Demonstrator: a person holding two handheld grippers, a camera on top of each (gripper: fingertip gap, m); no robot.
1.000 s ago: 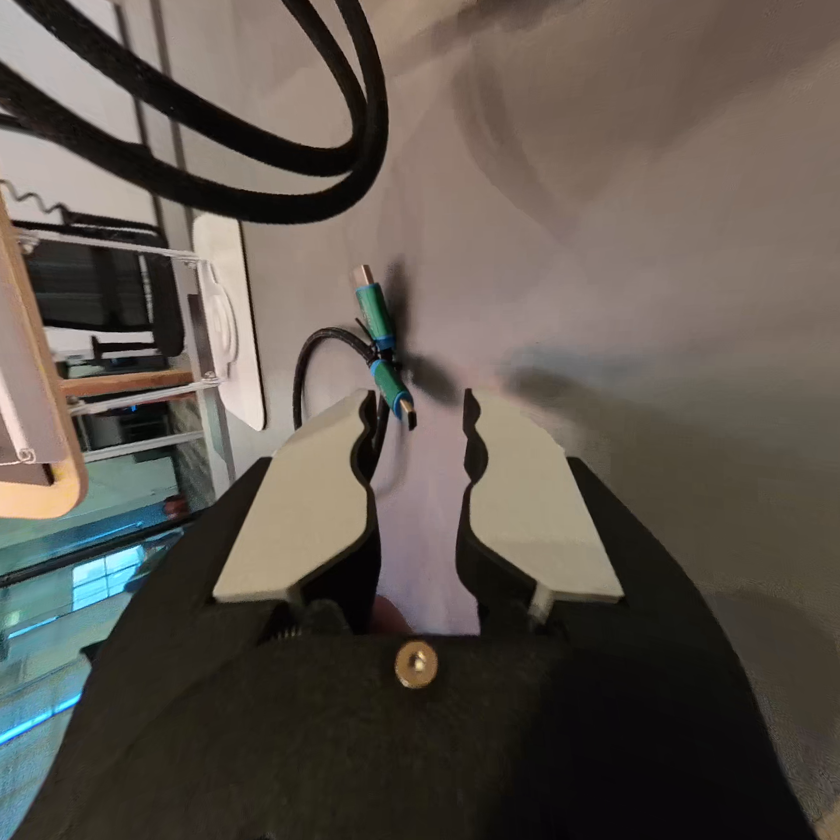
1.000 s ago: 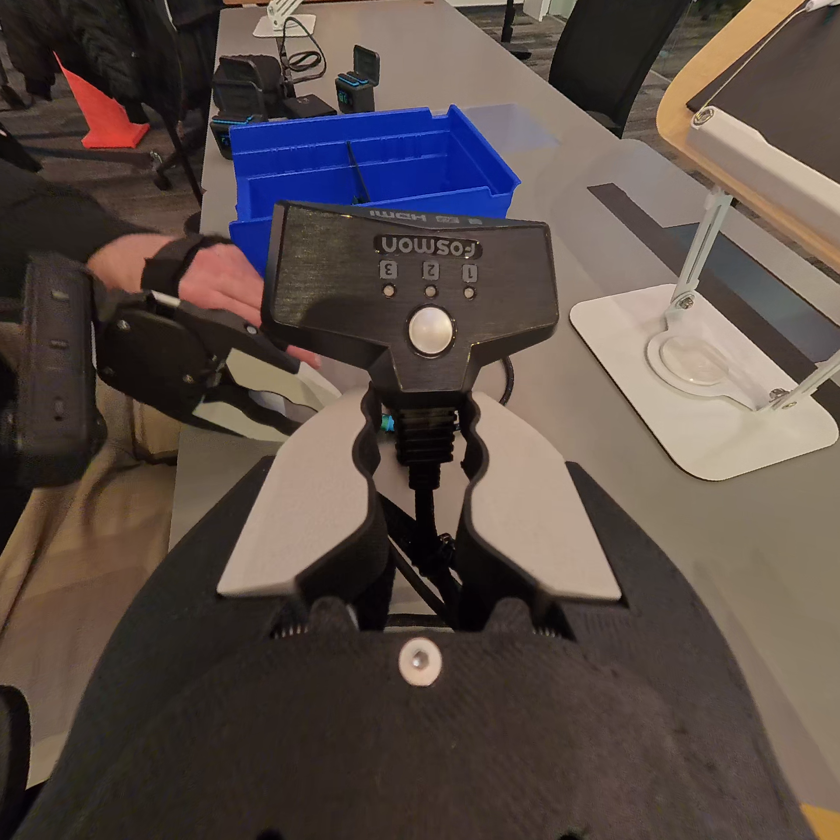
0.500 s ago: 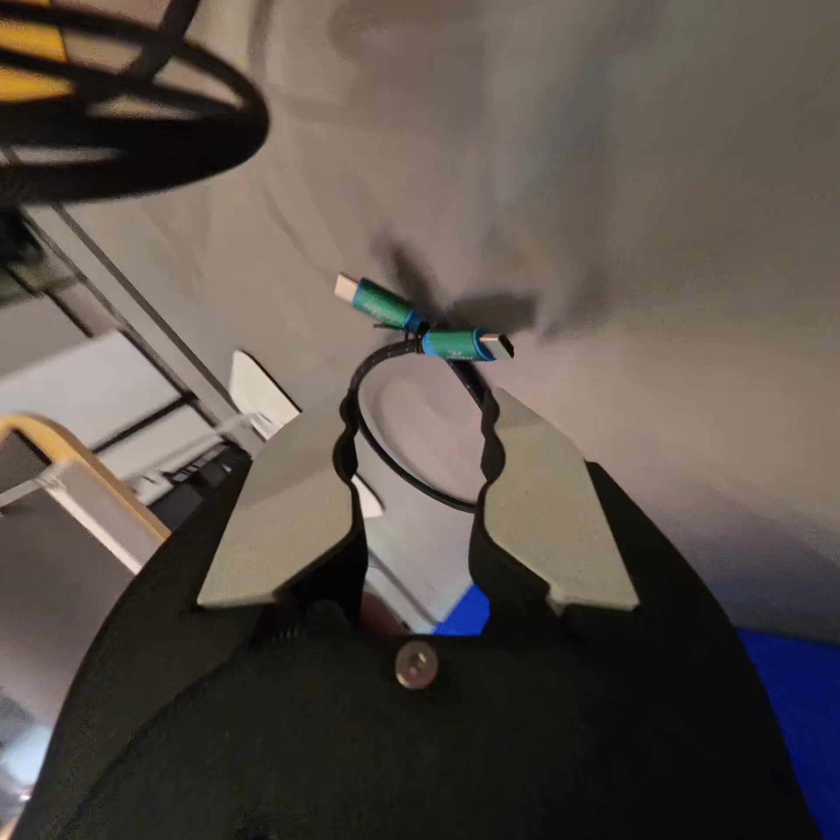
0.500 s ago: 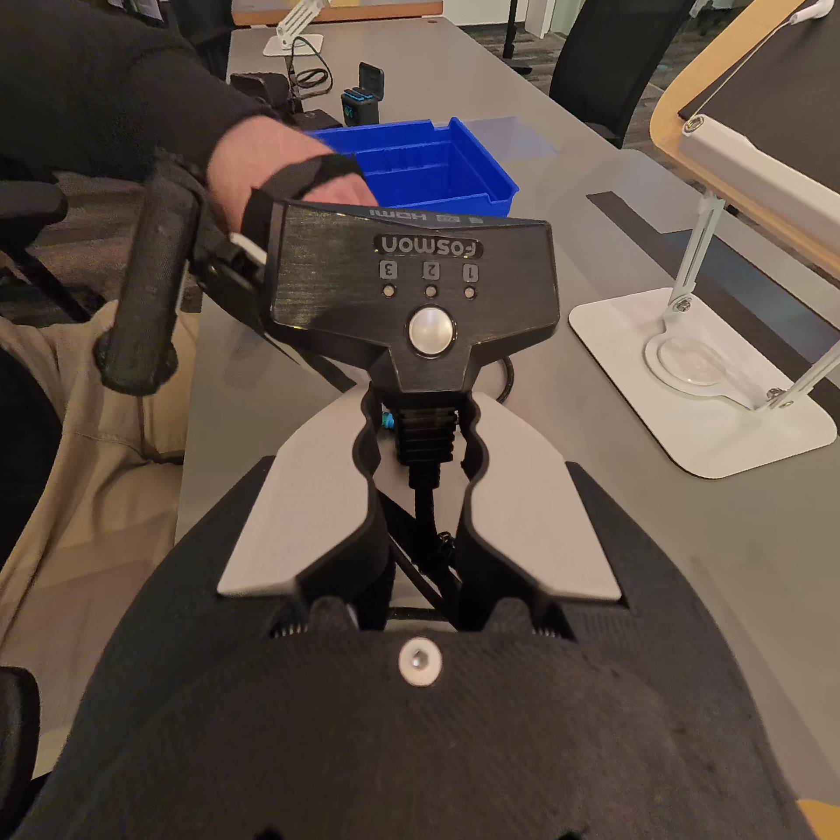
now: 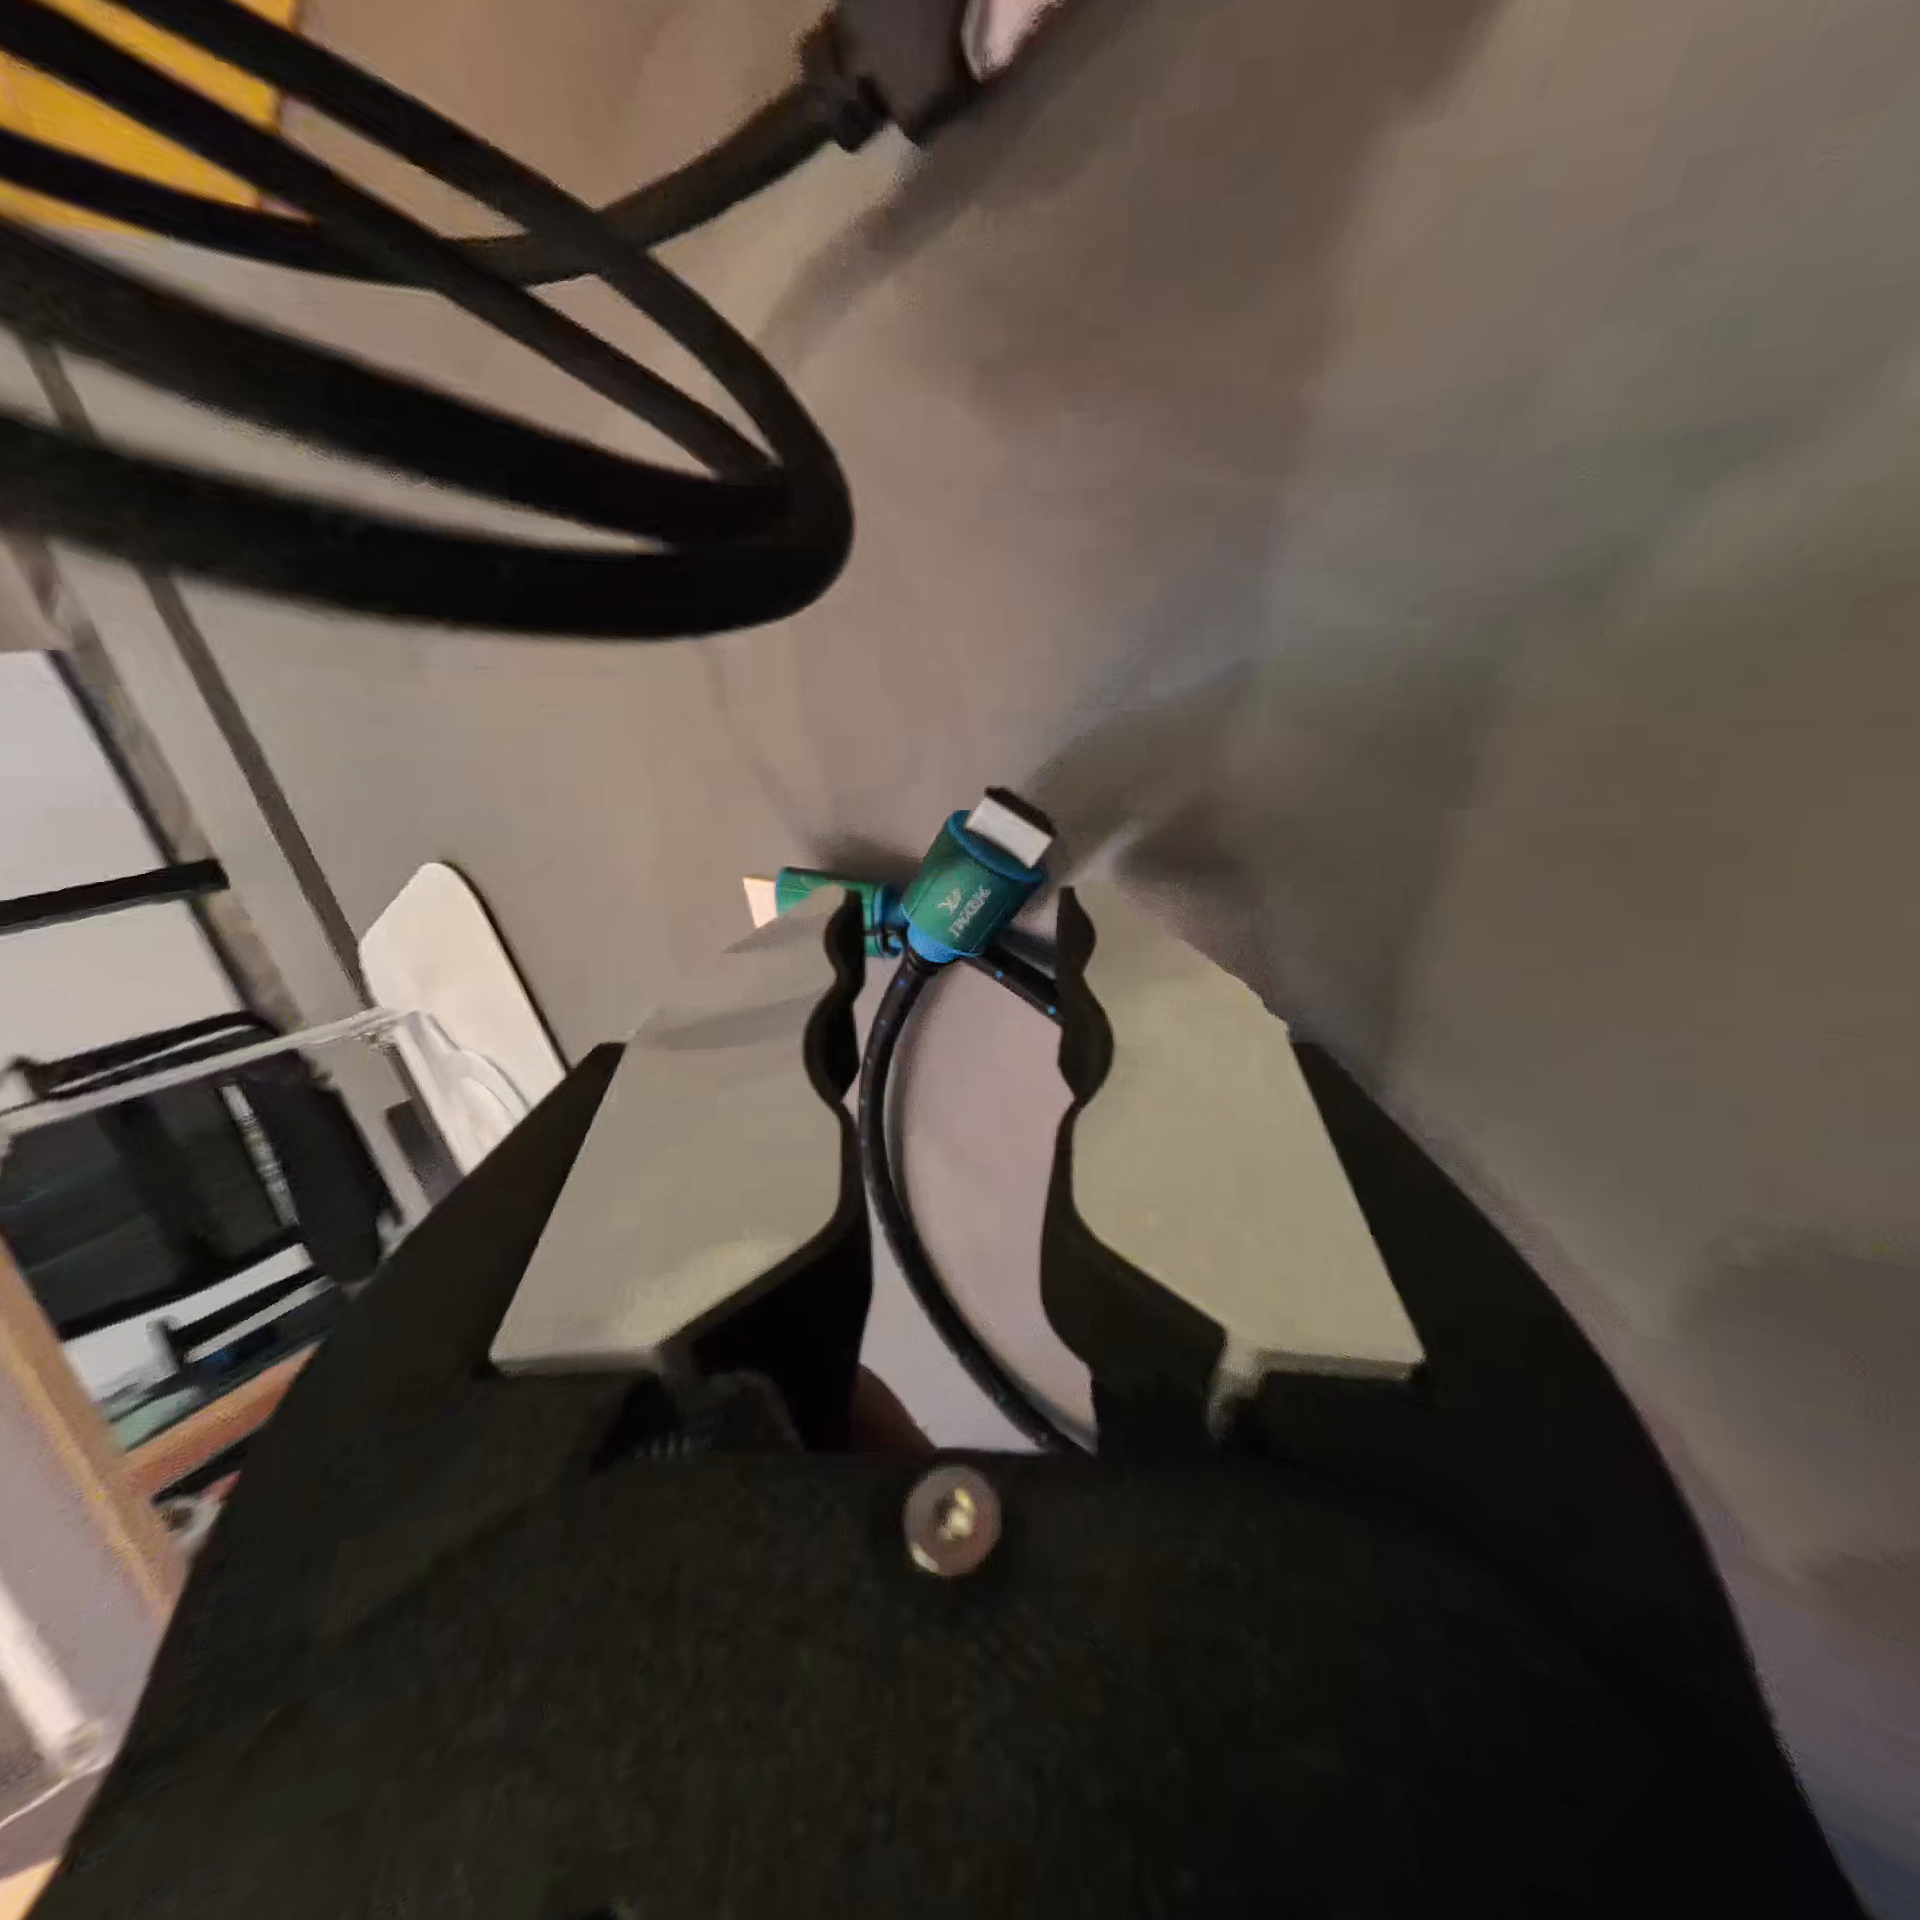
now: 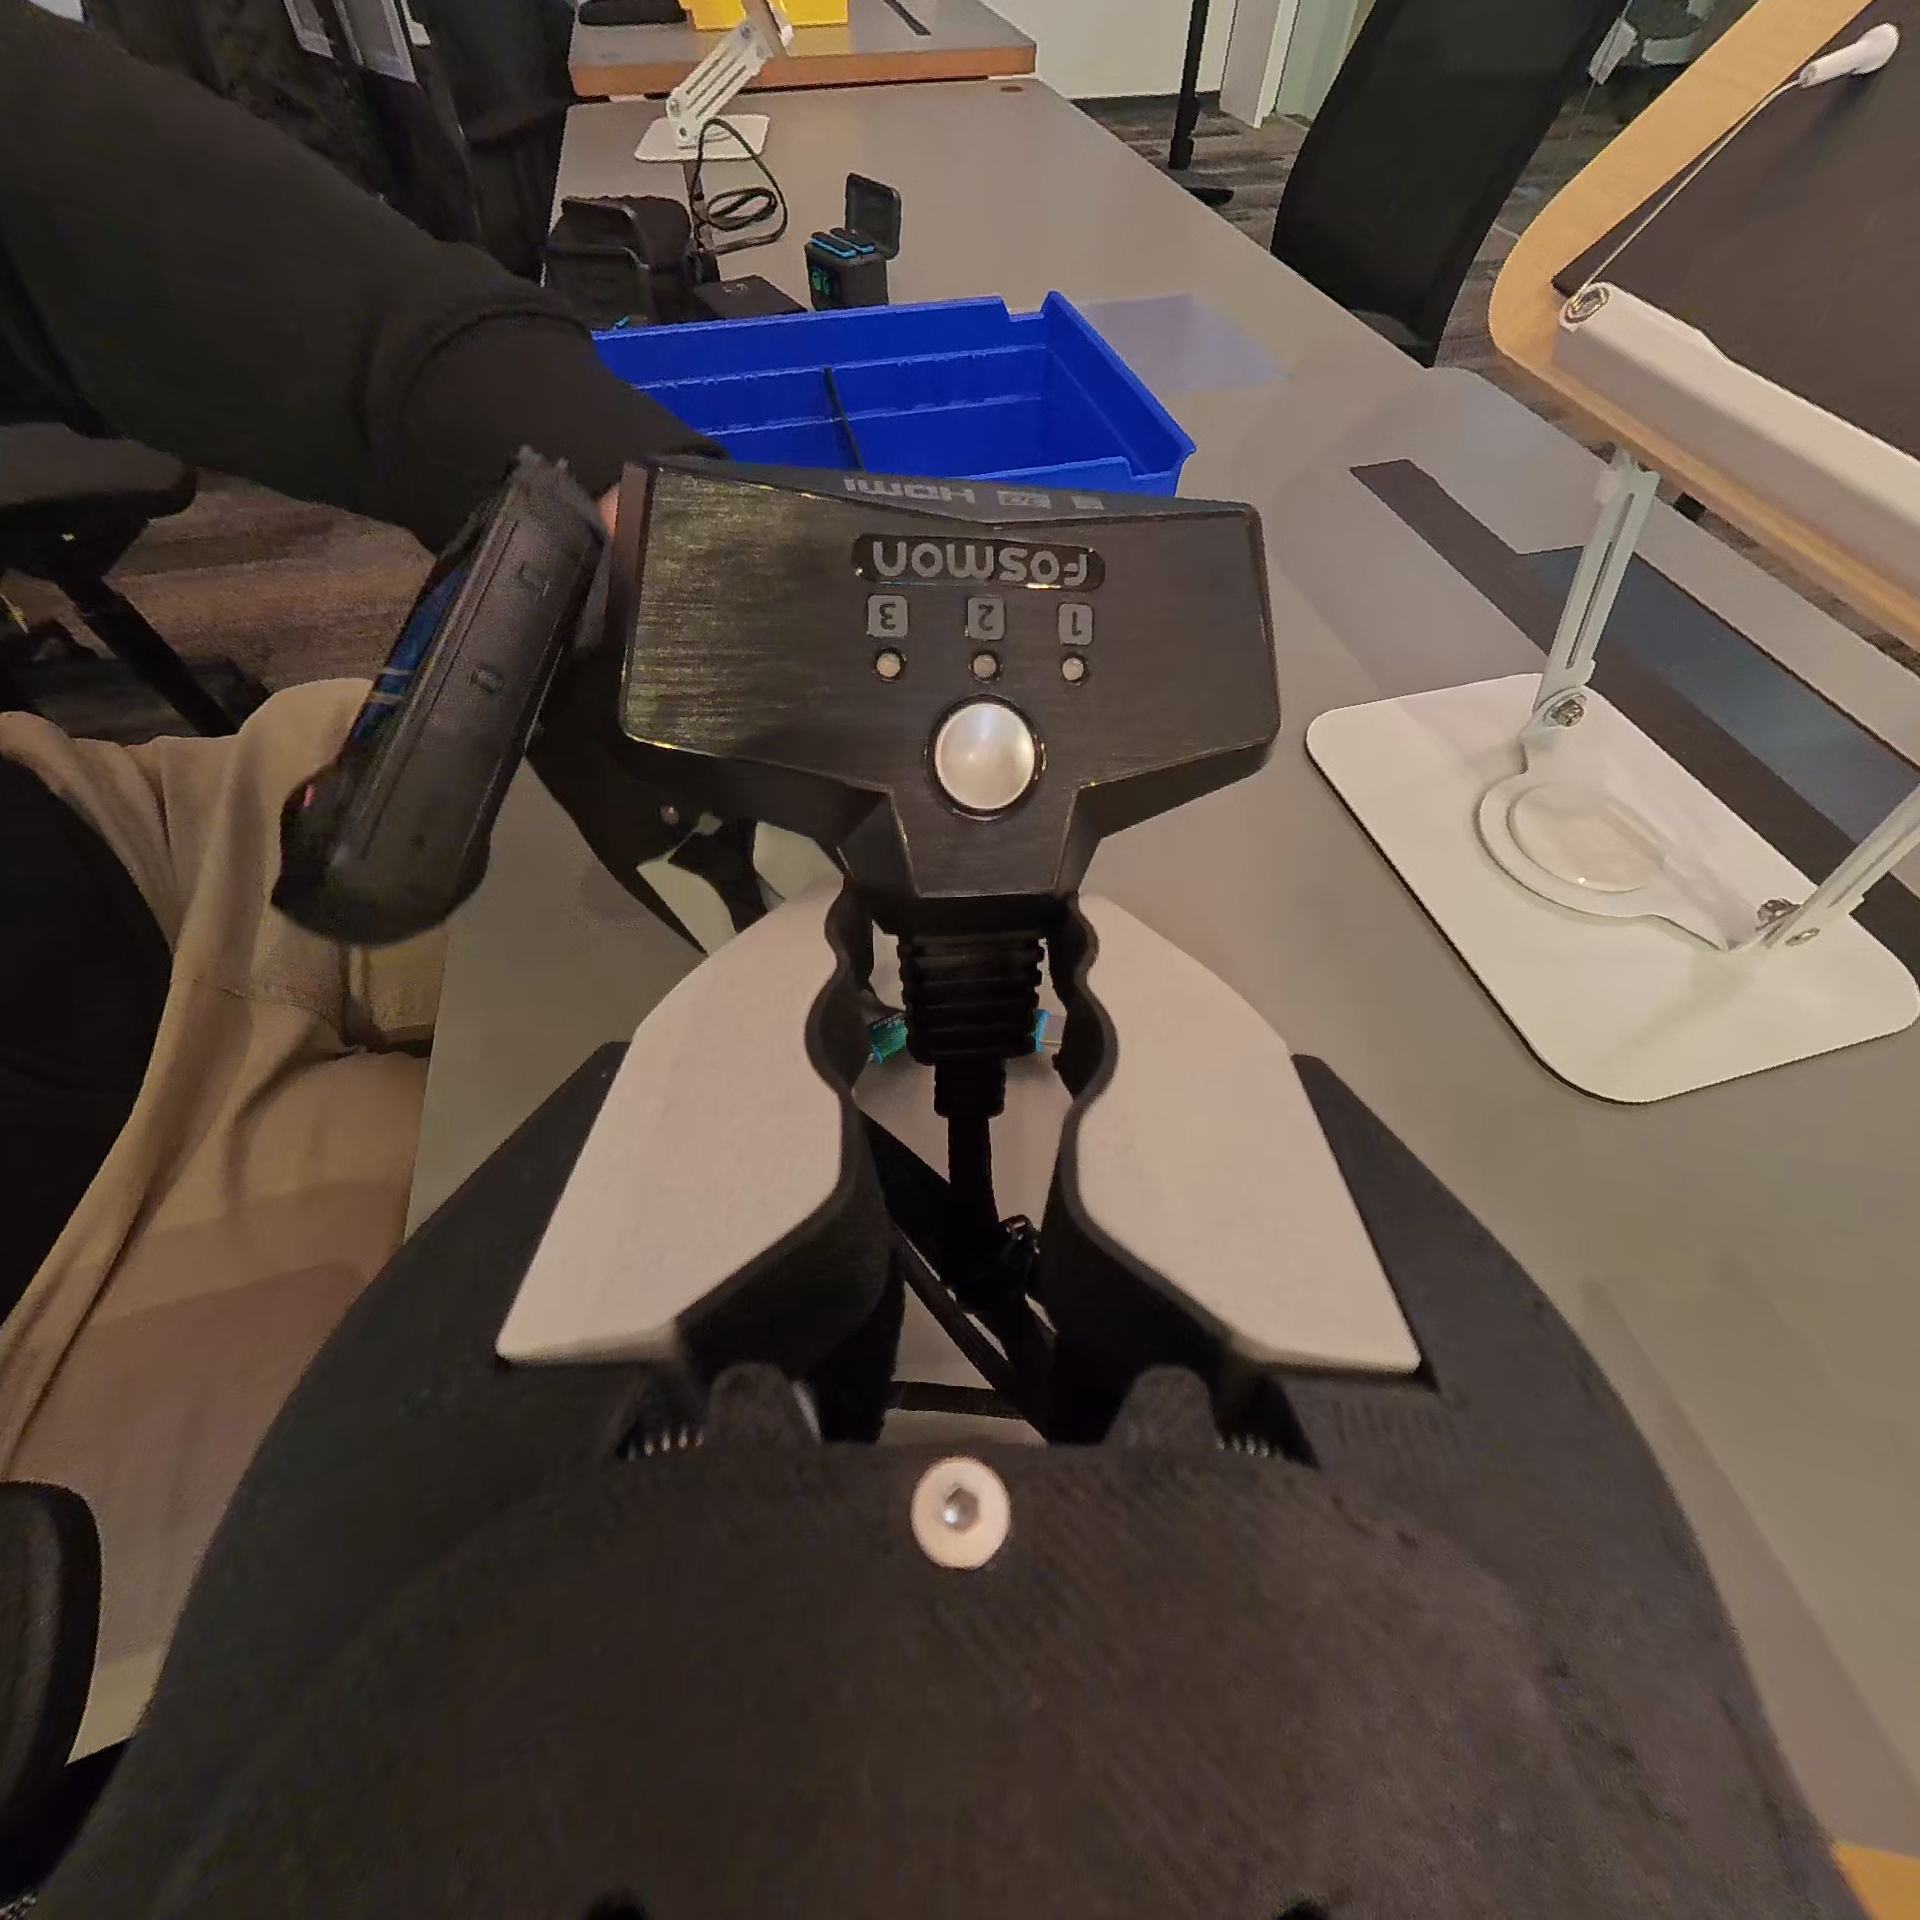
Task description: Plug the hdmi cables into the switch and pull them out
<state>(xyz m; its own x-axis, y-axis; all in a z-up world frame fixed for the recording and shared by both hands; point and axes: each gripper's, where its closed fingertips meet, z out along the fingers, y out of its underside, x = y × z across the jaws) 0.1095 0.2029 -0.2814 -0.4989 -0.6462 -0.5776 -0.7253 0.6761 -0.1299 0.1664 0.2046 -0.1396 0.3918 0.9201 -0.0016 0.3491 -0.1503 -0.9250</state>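
Observation:
My right gripper [image 6: 961,925] is shut on the ribbed cable neck of the black HDMI switch [image 6: 951,644] and holds it above the grey table [image 6: 1351,1351]. The switch's black cable loops [image 5: 520,499] hang at the upper left in the left wrist view. My left gripper [image 5: 961,914] is open, with a teal HDMI plug [image 5: 971,894] between its fingertips, metal end pointing up and away. Its thin black cable [image 5: 883,1143] runs back between the fingers. A second teal plug [image 5: 800,888] lies just left, partly behind the left fingertip. In the right wrist view the left gripper [image 6: 416,748] reaches under the switch.
A blue divided bin [image 6: 1101,416] stands behind the switch. A white stand base [image 6: 1621,935] with a wooden-edged board is at the right; it also shows in the left wrist view [image 5: 447,966]. A person's dark sleeve [image 6: 260,312] crosses at the left. Small black devices [image 6: 852,249] sit at the back. Left tips to right tips: about 15 centimeters.
My left gripper has swung in under the switch and closed the distance to the teal plugs; one plug now sits between its fingertips. The right gripper and switch have stayed put.

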